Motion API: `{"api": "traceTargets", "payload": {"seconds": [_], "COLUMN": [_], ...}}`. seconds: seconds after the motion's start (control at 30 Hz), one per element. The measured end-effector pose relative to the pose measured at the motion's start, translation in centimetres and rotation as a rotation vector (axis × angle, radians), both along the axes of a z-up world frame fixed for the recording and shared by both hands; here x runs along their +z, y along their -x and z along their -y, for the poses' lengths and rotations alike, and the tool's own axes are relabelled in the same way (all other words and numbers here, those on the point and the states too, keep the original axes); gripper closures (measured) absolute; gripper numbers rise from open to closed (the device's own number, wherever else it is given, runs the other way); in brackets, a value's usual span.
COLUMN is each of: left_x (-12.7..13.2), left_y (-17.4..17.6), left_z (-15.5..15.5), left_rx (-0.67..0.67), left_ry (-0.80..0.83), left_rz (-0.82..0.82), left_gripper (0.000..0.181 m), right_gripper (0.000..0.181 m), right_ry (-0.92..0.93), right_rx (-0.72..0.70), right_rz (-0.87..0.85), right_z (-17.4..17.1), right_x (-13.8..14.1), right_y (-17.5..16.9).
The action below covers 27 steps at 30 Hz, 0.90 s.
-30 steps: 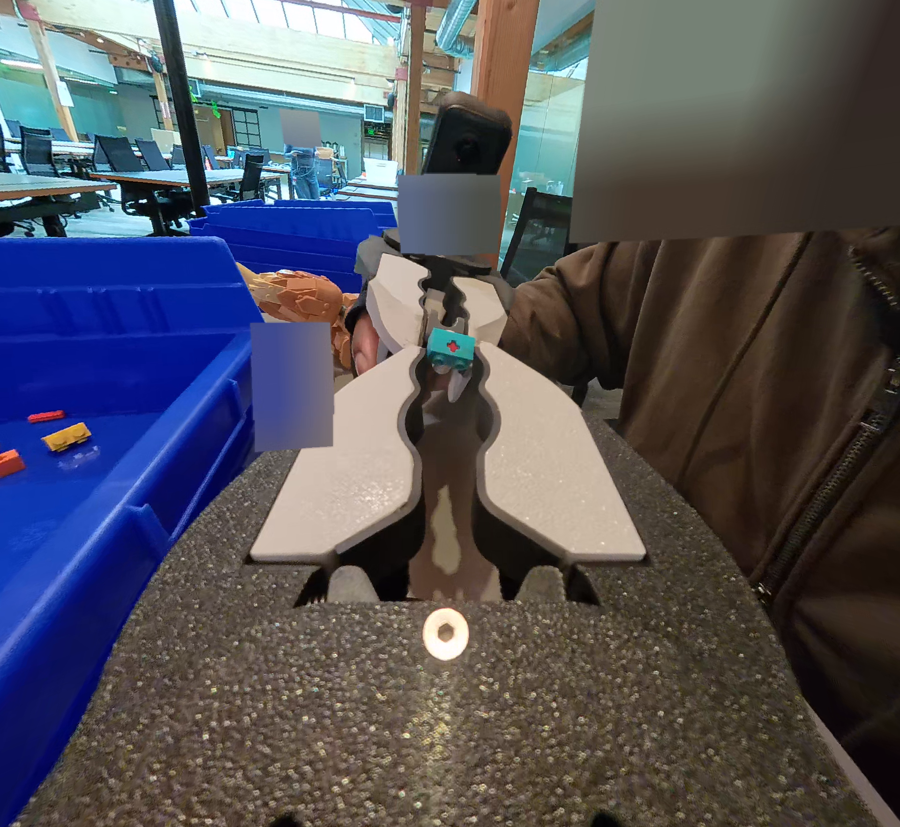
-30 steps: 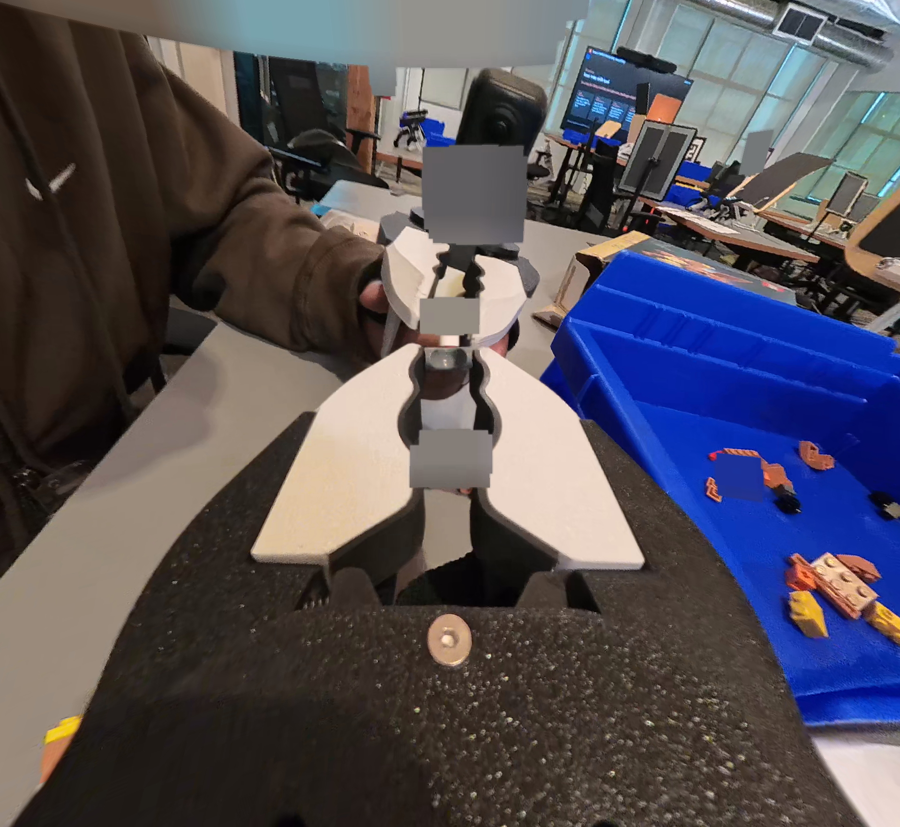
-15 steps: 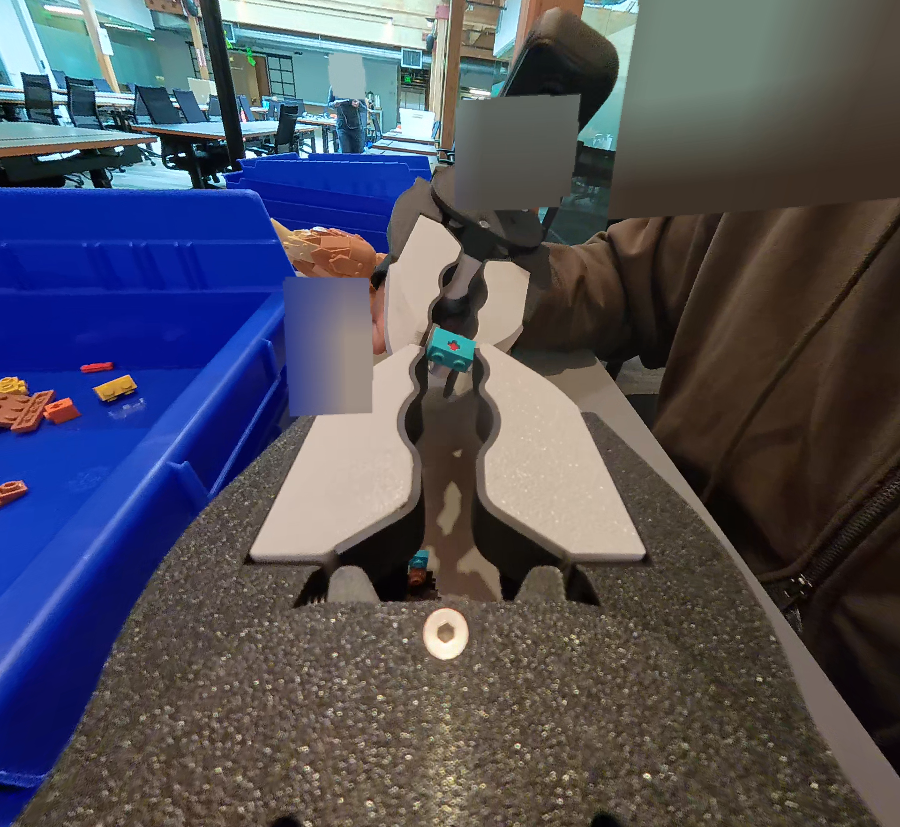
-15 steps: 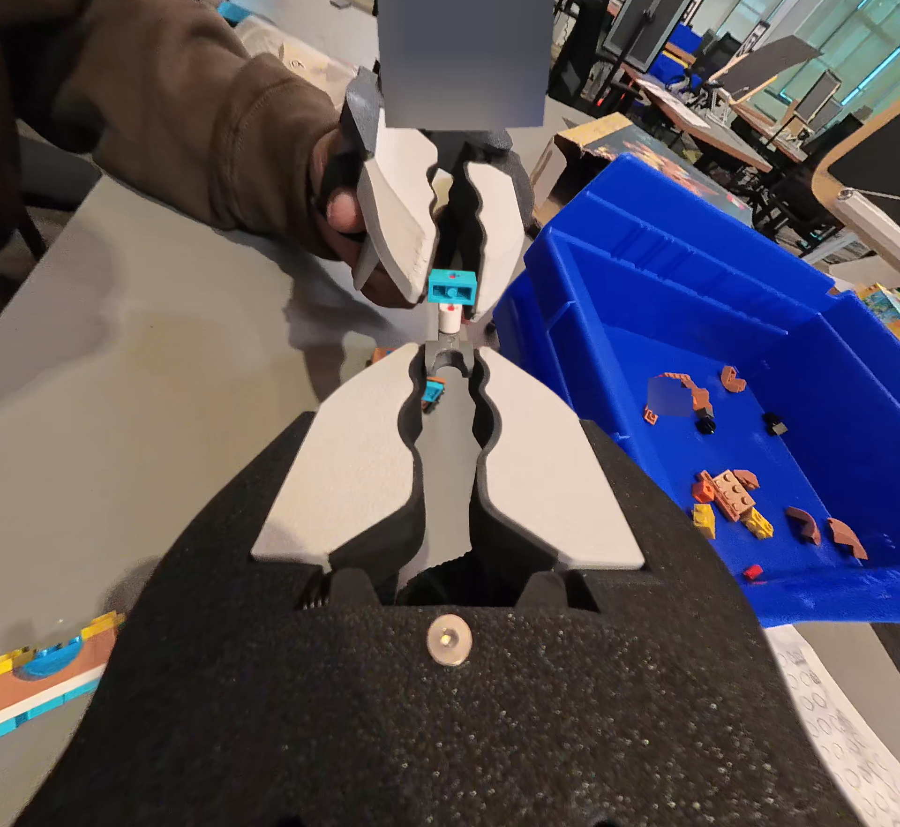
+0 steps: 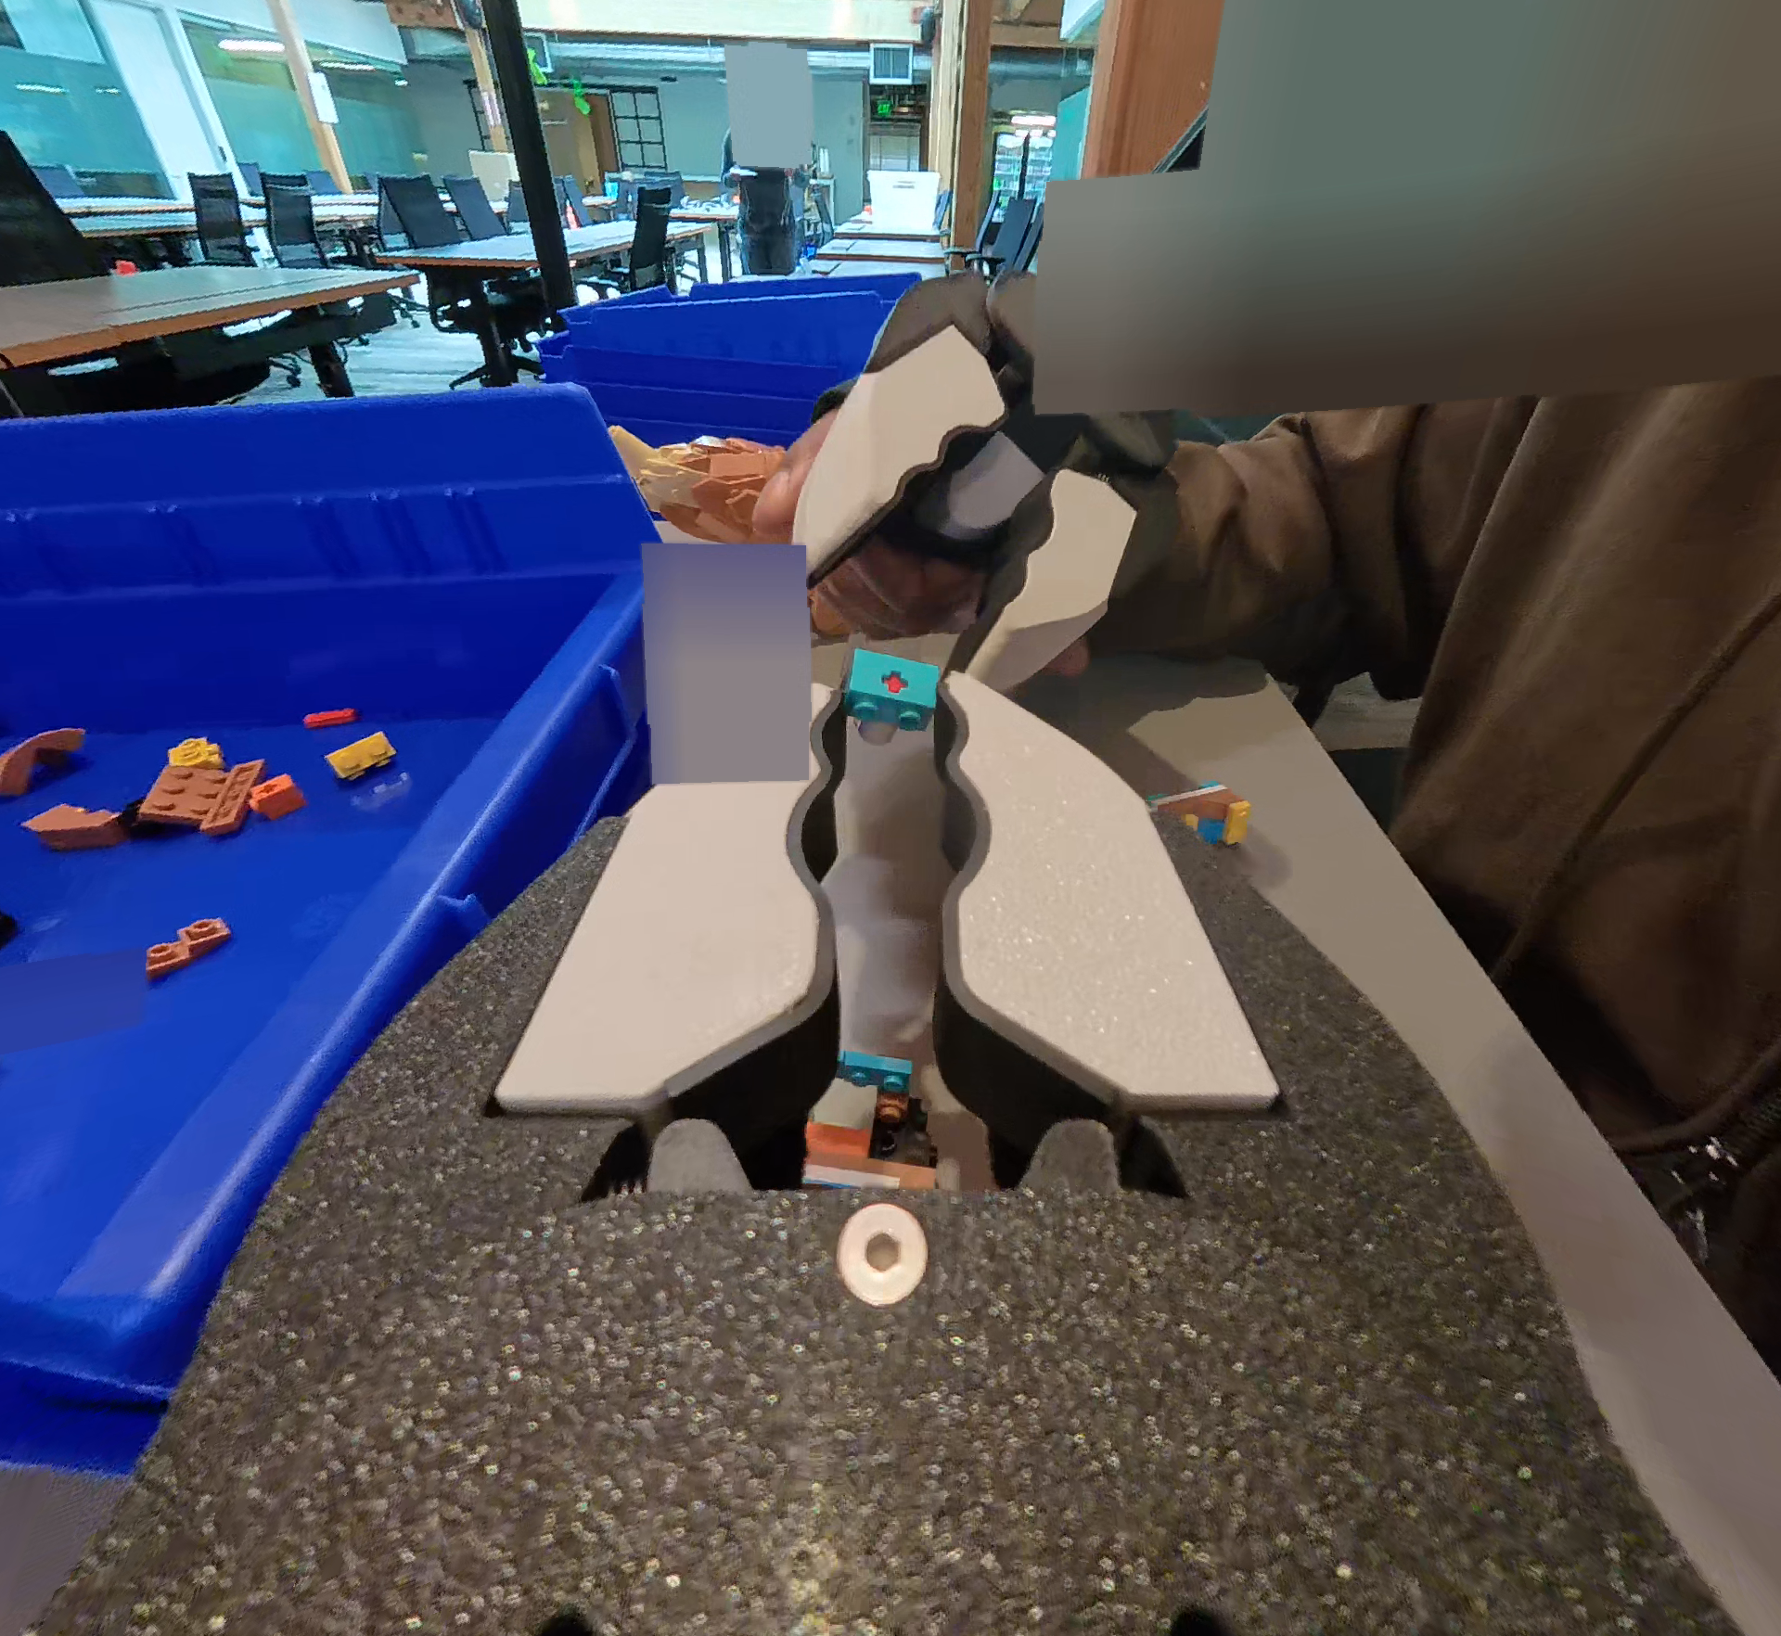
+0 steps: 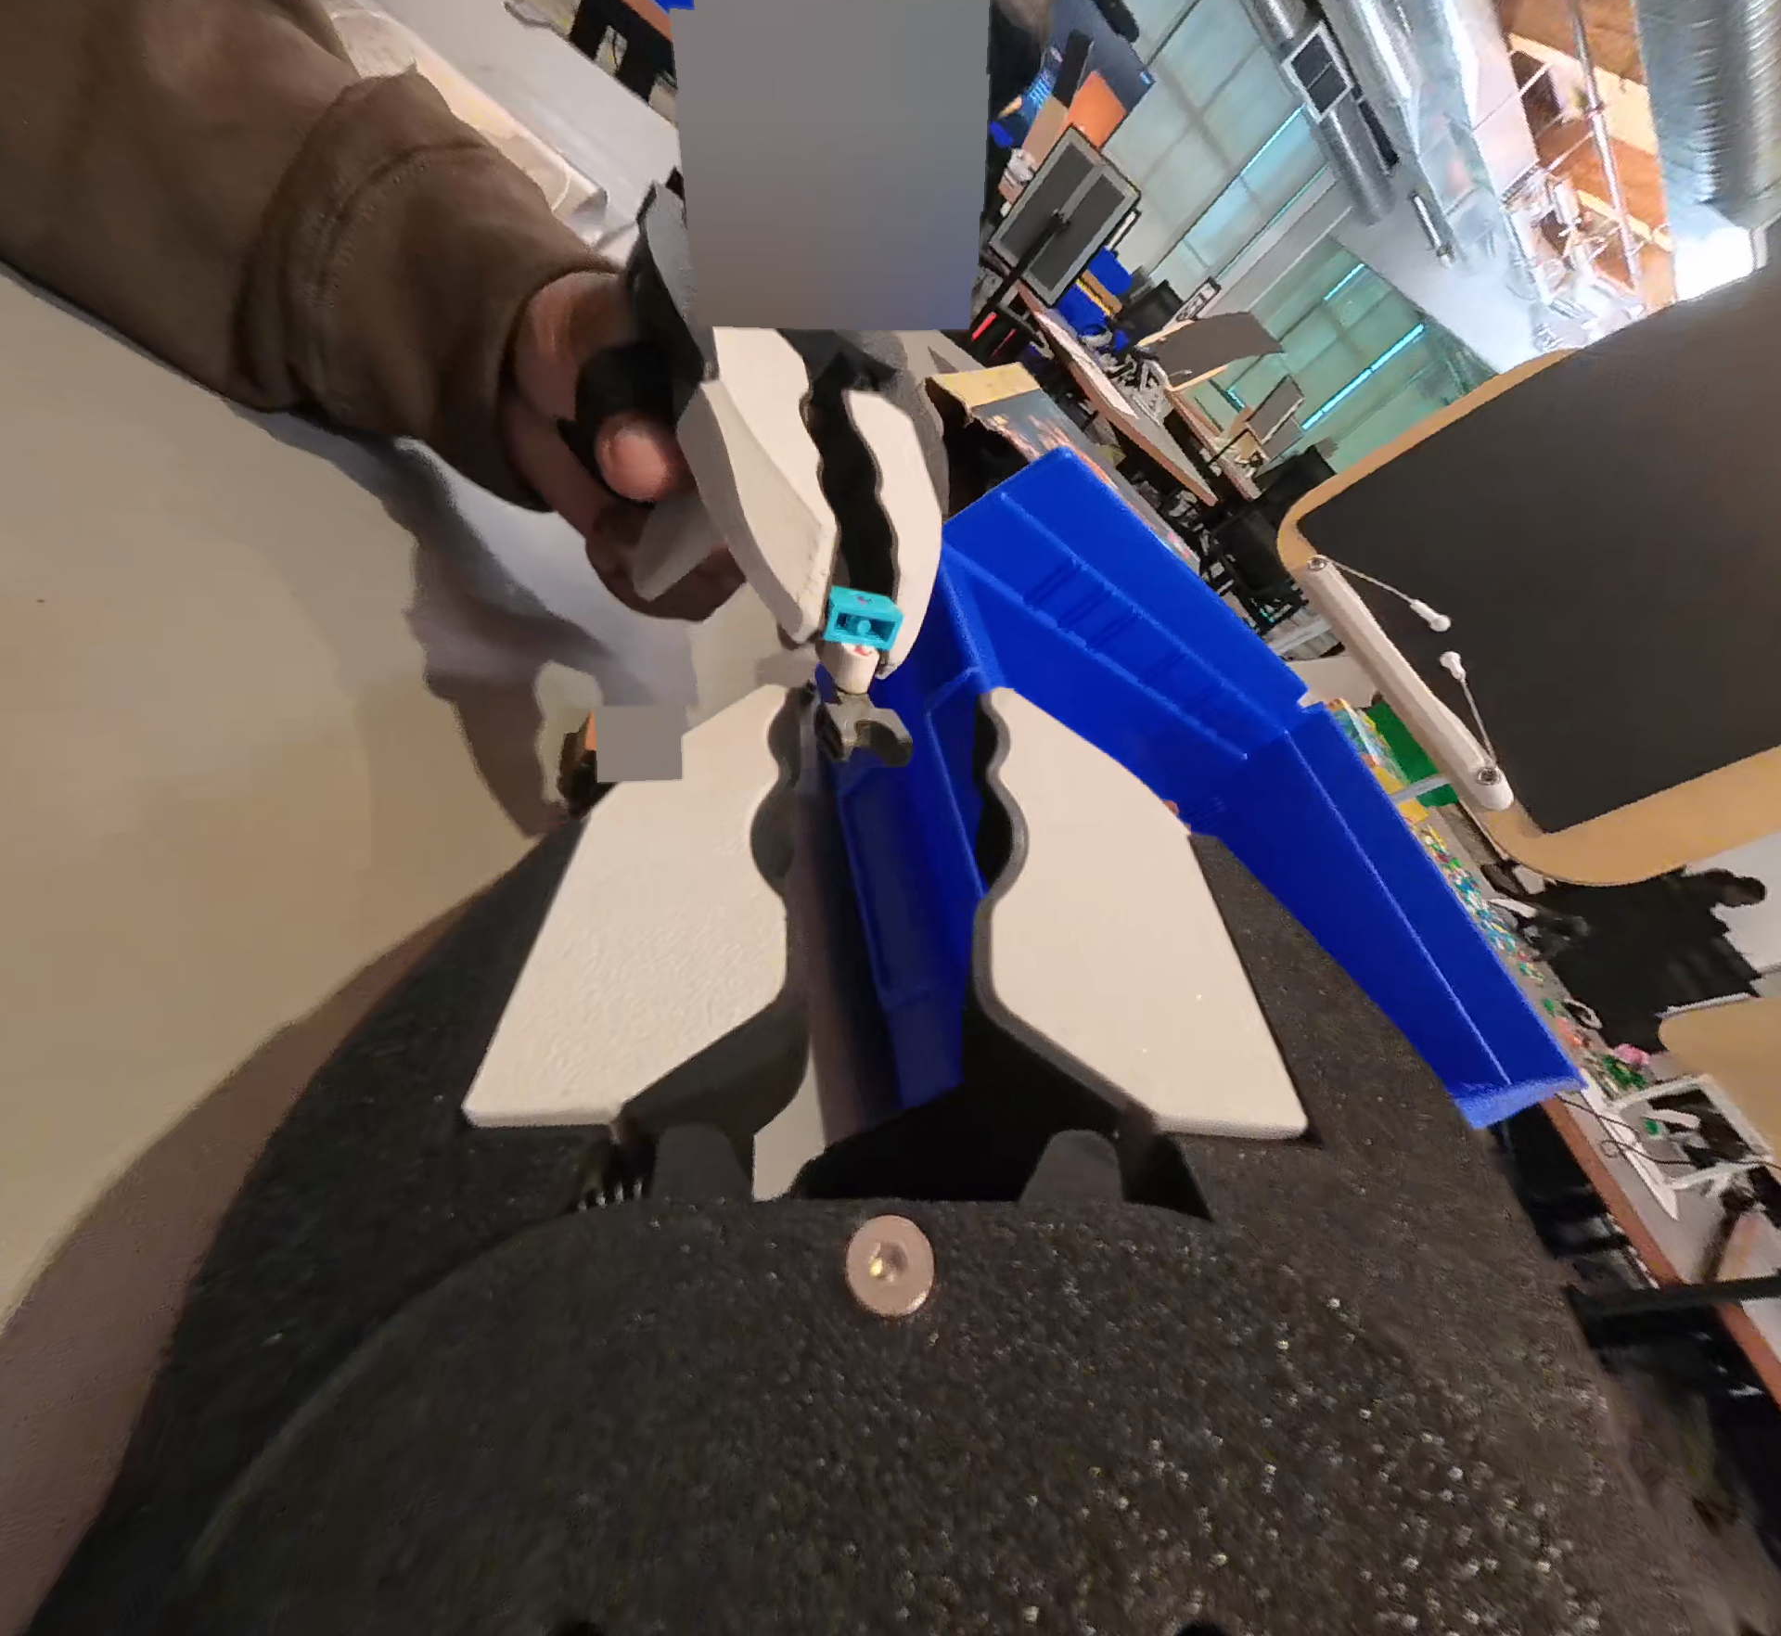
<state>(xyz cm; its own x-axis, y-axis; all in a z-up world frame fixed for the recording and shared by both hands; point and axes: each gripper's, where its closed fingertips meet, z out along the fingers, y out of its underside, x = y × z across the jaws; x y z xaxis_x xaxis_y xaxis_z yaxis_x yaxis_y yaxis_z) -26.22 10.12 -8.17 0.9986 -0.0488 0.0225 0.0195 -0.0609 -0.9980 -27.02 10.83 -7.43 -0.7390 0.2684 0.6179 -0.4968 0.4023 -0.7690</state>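
My left gripper (image 5: 891, 708) pinches the small teal plastic brick with its white peg (image 5: 891, 692) by the tips alone, above the grey table's (image 5: 1368, 877) edge. My right gripper (image 6: 891, 727) gapes, released, beside it. Risk: the shallow grip lets it twist free.

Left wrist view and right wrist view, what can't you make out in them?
- Left wrist view: the small build under the left gripper shows only through the gap between the fingers.
- Right wrist view: the inside of the blue bin is hidden by its own wall.
- Right wrist view: it is unclear whether the grey piece under the teal brick touches the right gripper.
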Motion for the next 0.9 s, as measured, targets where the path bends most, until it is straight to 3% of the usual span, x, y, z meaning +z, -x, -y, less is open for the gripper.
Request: {"api": "traceTargets", "payload": {"seconds": [0.23,0.47,0.57,0.77,0.9], "left_x": [0.0,1.2,1.7,2.7,3.0], "left_y": [-0.3,1.3,1.3,1.1,1.0], "left_z": [-0.3,-0.4,-0.6,-0.6,-0.4], "left_rx": [0.014,0.092,0.097,0.100,0.091], "left_ry": [0.013,-0.112,-0.162,-0.238,-0.265], "left_rz": [-0.050,0.129,0.163,0.218,0.216], "left_gripper": [0.164,0.154,0.154,0.156,0.171], "right_gripper": [0.162,0.162,0.163,0.162,0.162], "right_ry": [-0.090,0.309,0.464,0.477,0.481], "right_rx": [-0.022,-0.063,-0.015,0.017,0.018], "right_rz": [0.031,0.293,0.397,0.413,0.369], "right_z": [0.5,0.1,0.1,1.3,1.6], "right_x": [-2.1,0.9,1.7,0.9,1.1], "right_y": [0.3,1.7,1.6,1.1,0.9]}}
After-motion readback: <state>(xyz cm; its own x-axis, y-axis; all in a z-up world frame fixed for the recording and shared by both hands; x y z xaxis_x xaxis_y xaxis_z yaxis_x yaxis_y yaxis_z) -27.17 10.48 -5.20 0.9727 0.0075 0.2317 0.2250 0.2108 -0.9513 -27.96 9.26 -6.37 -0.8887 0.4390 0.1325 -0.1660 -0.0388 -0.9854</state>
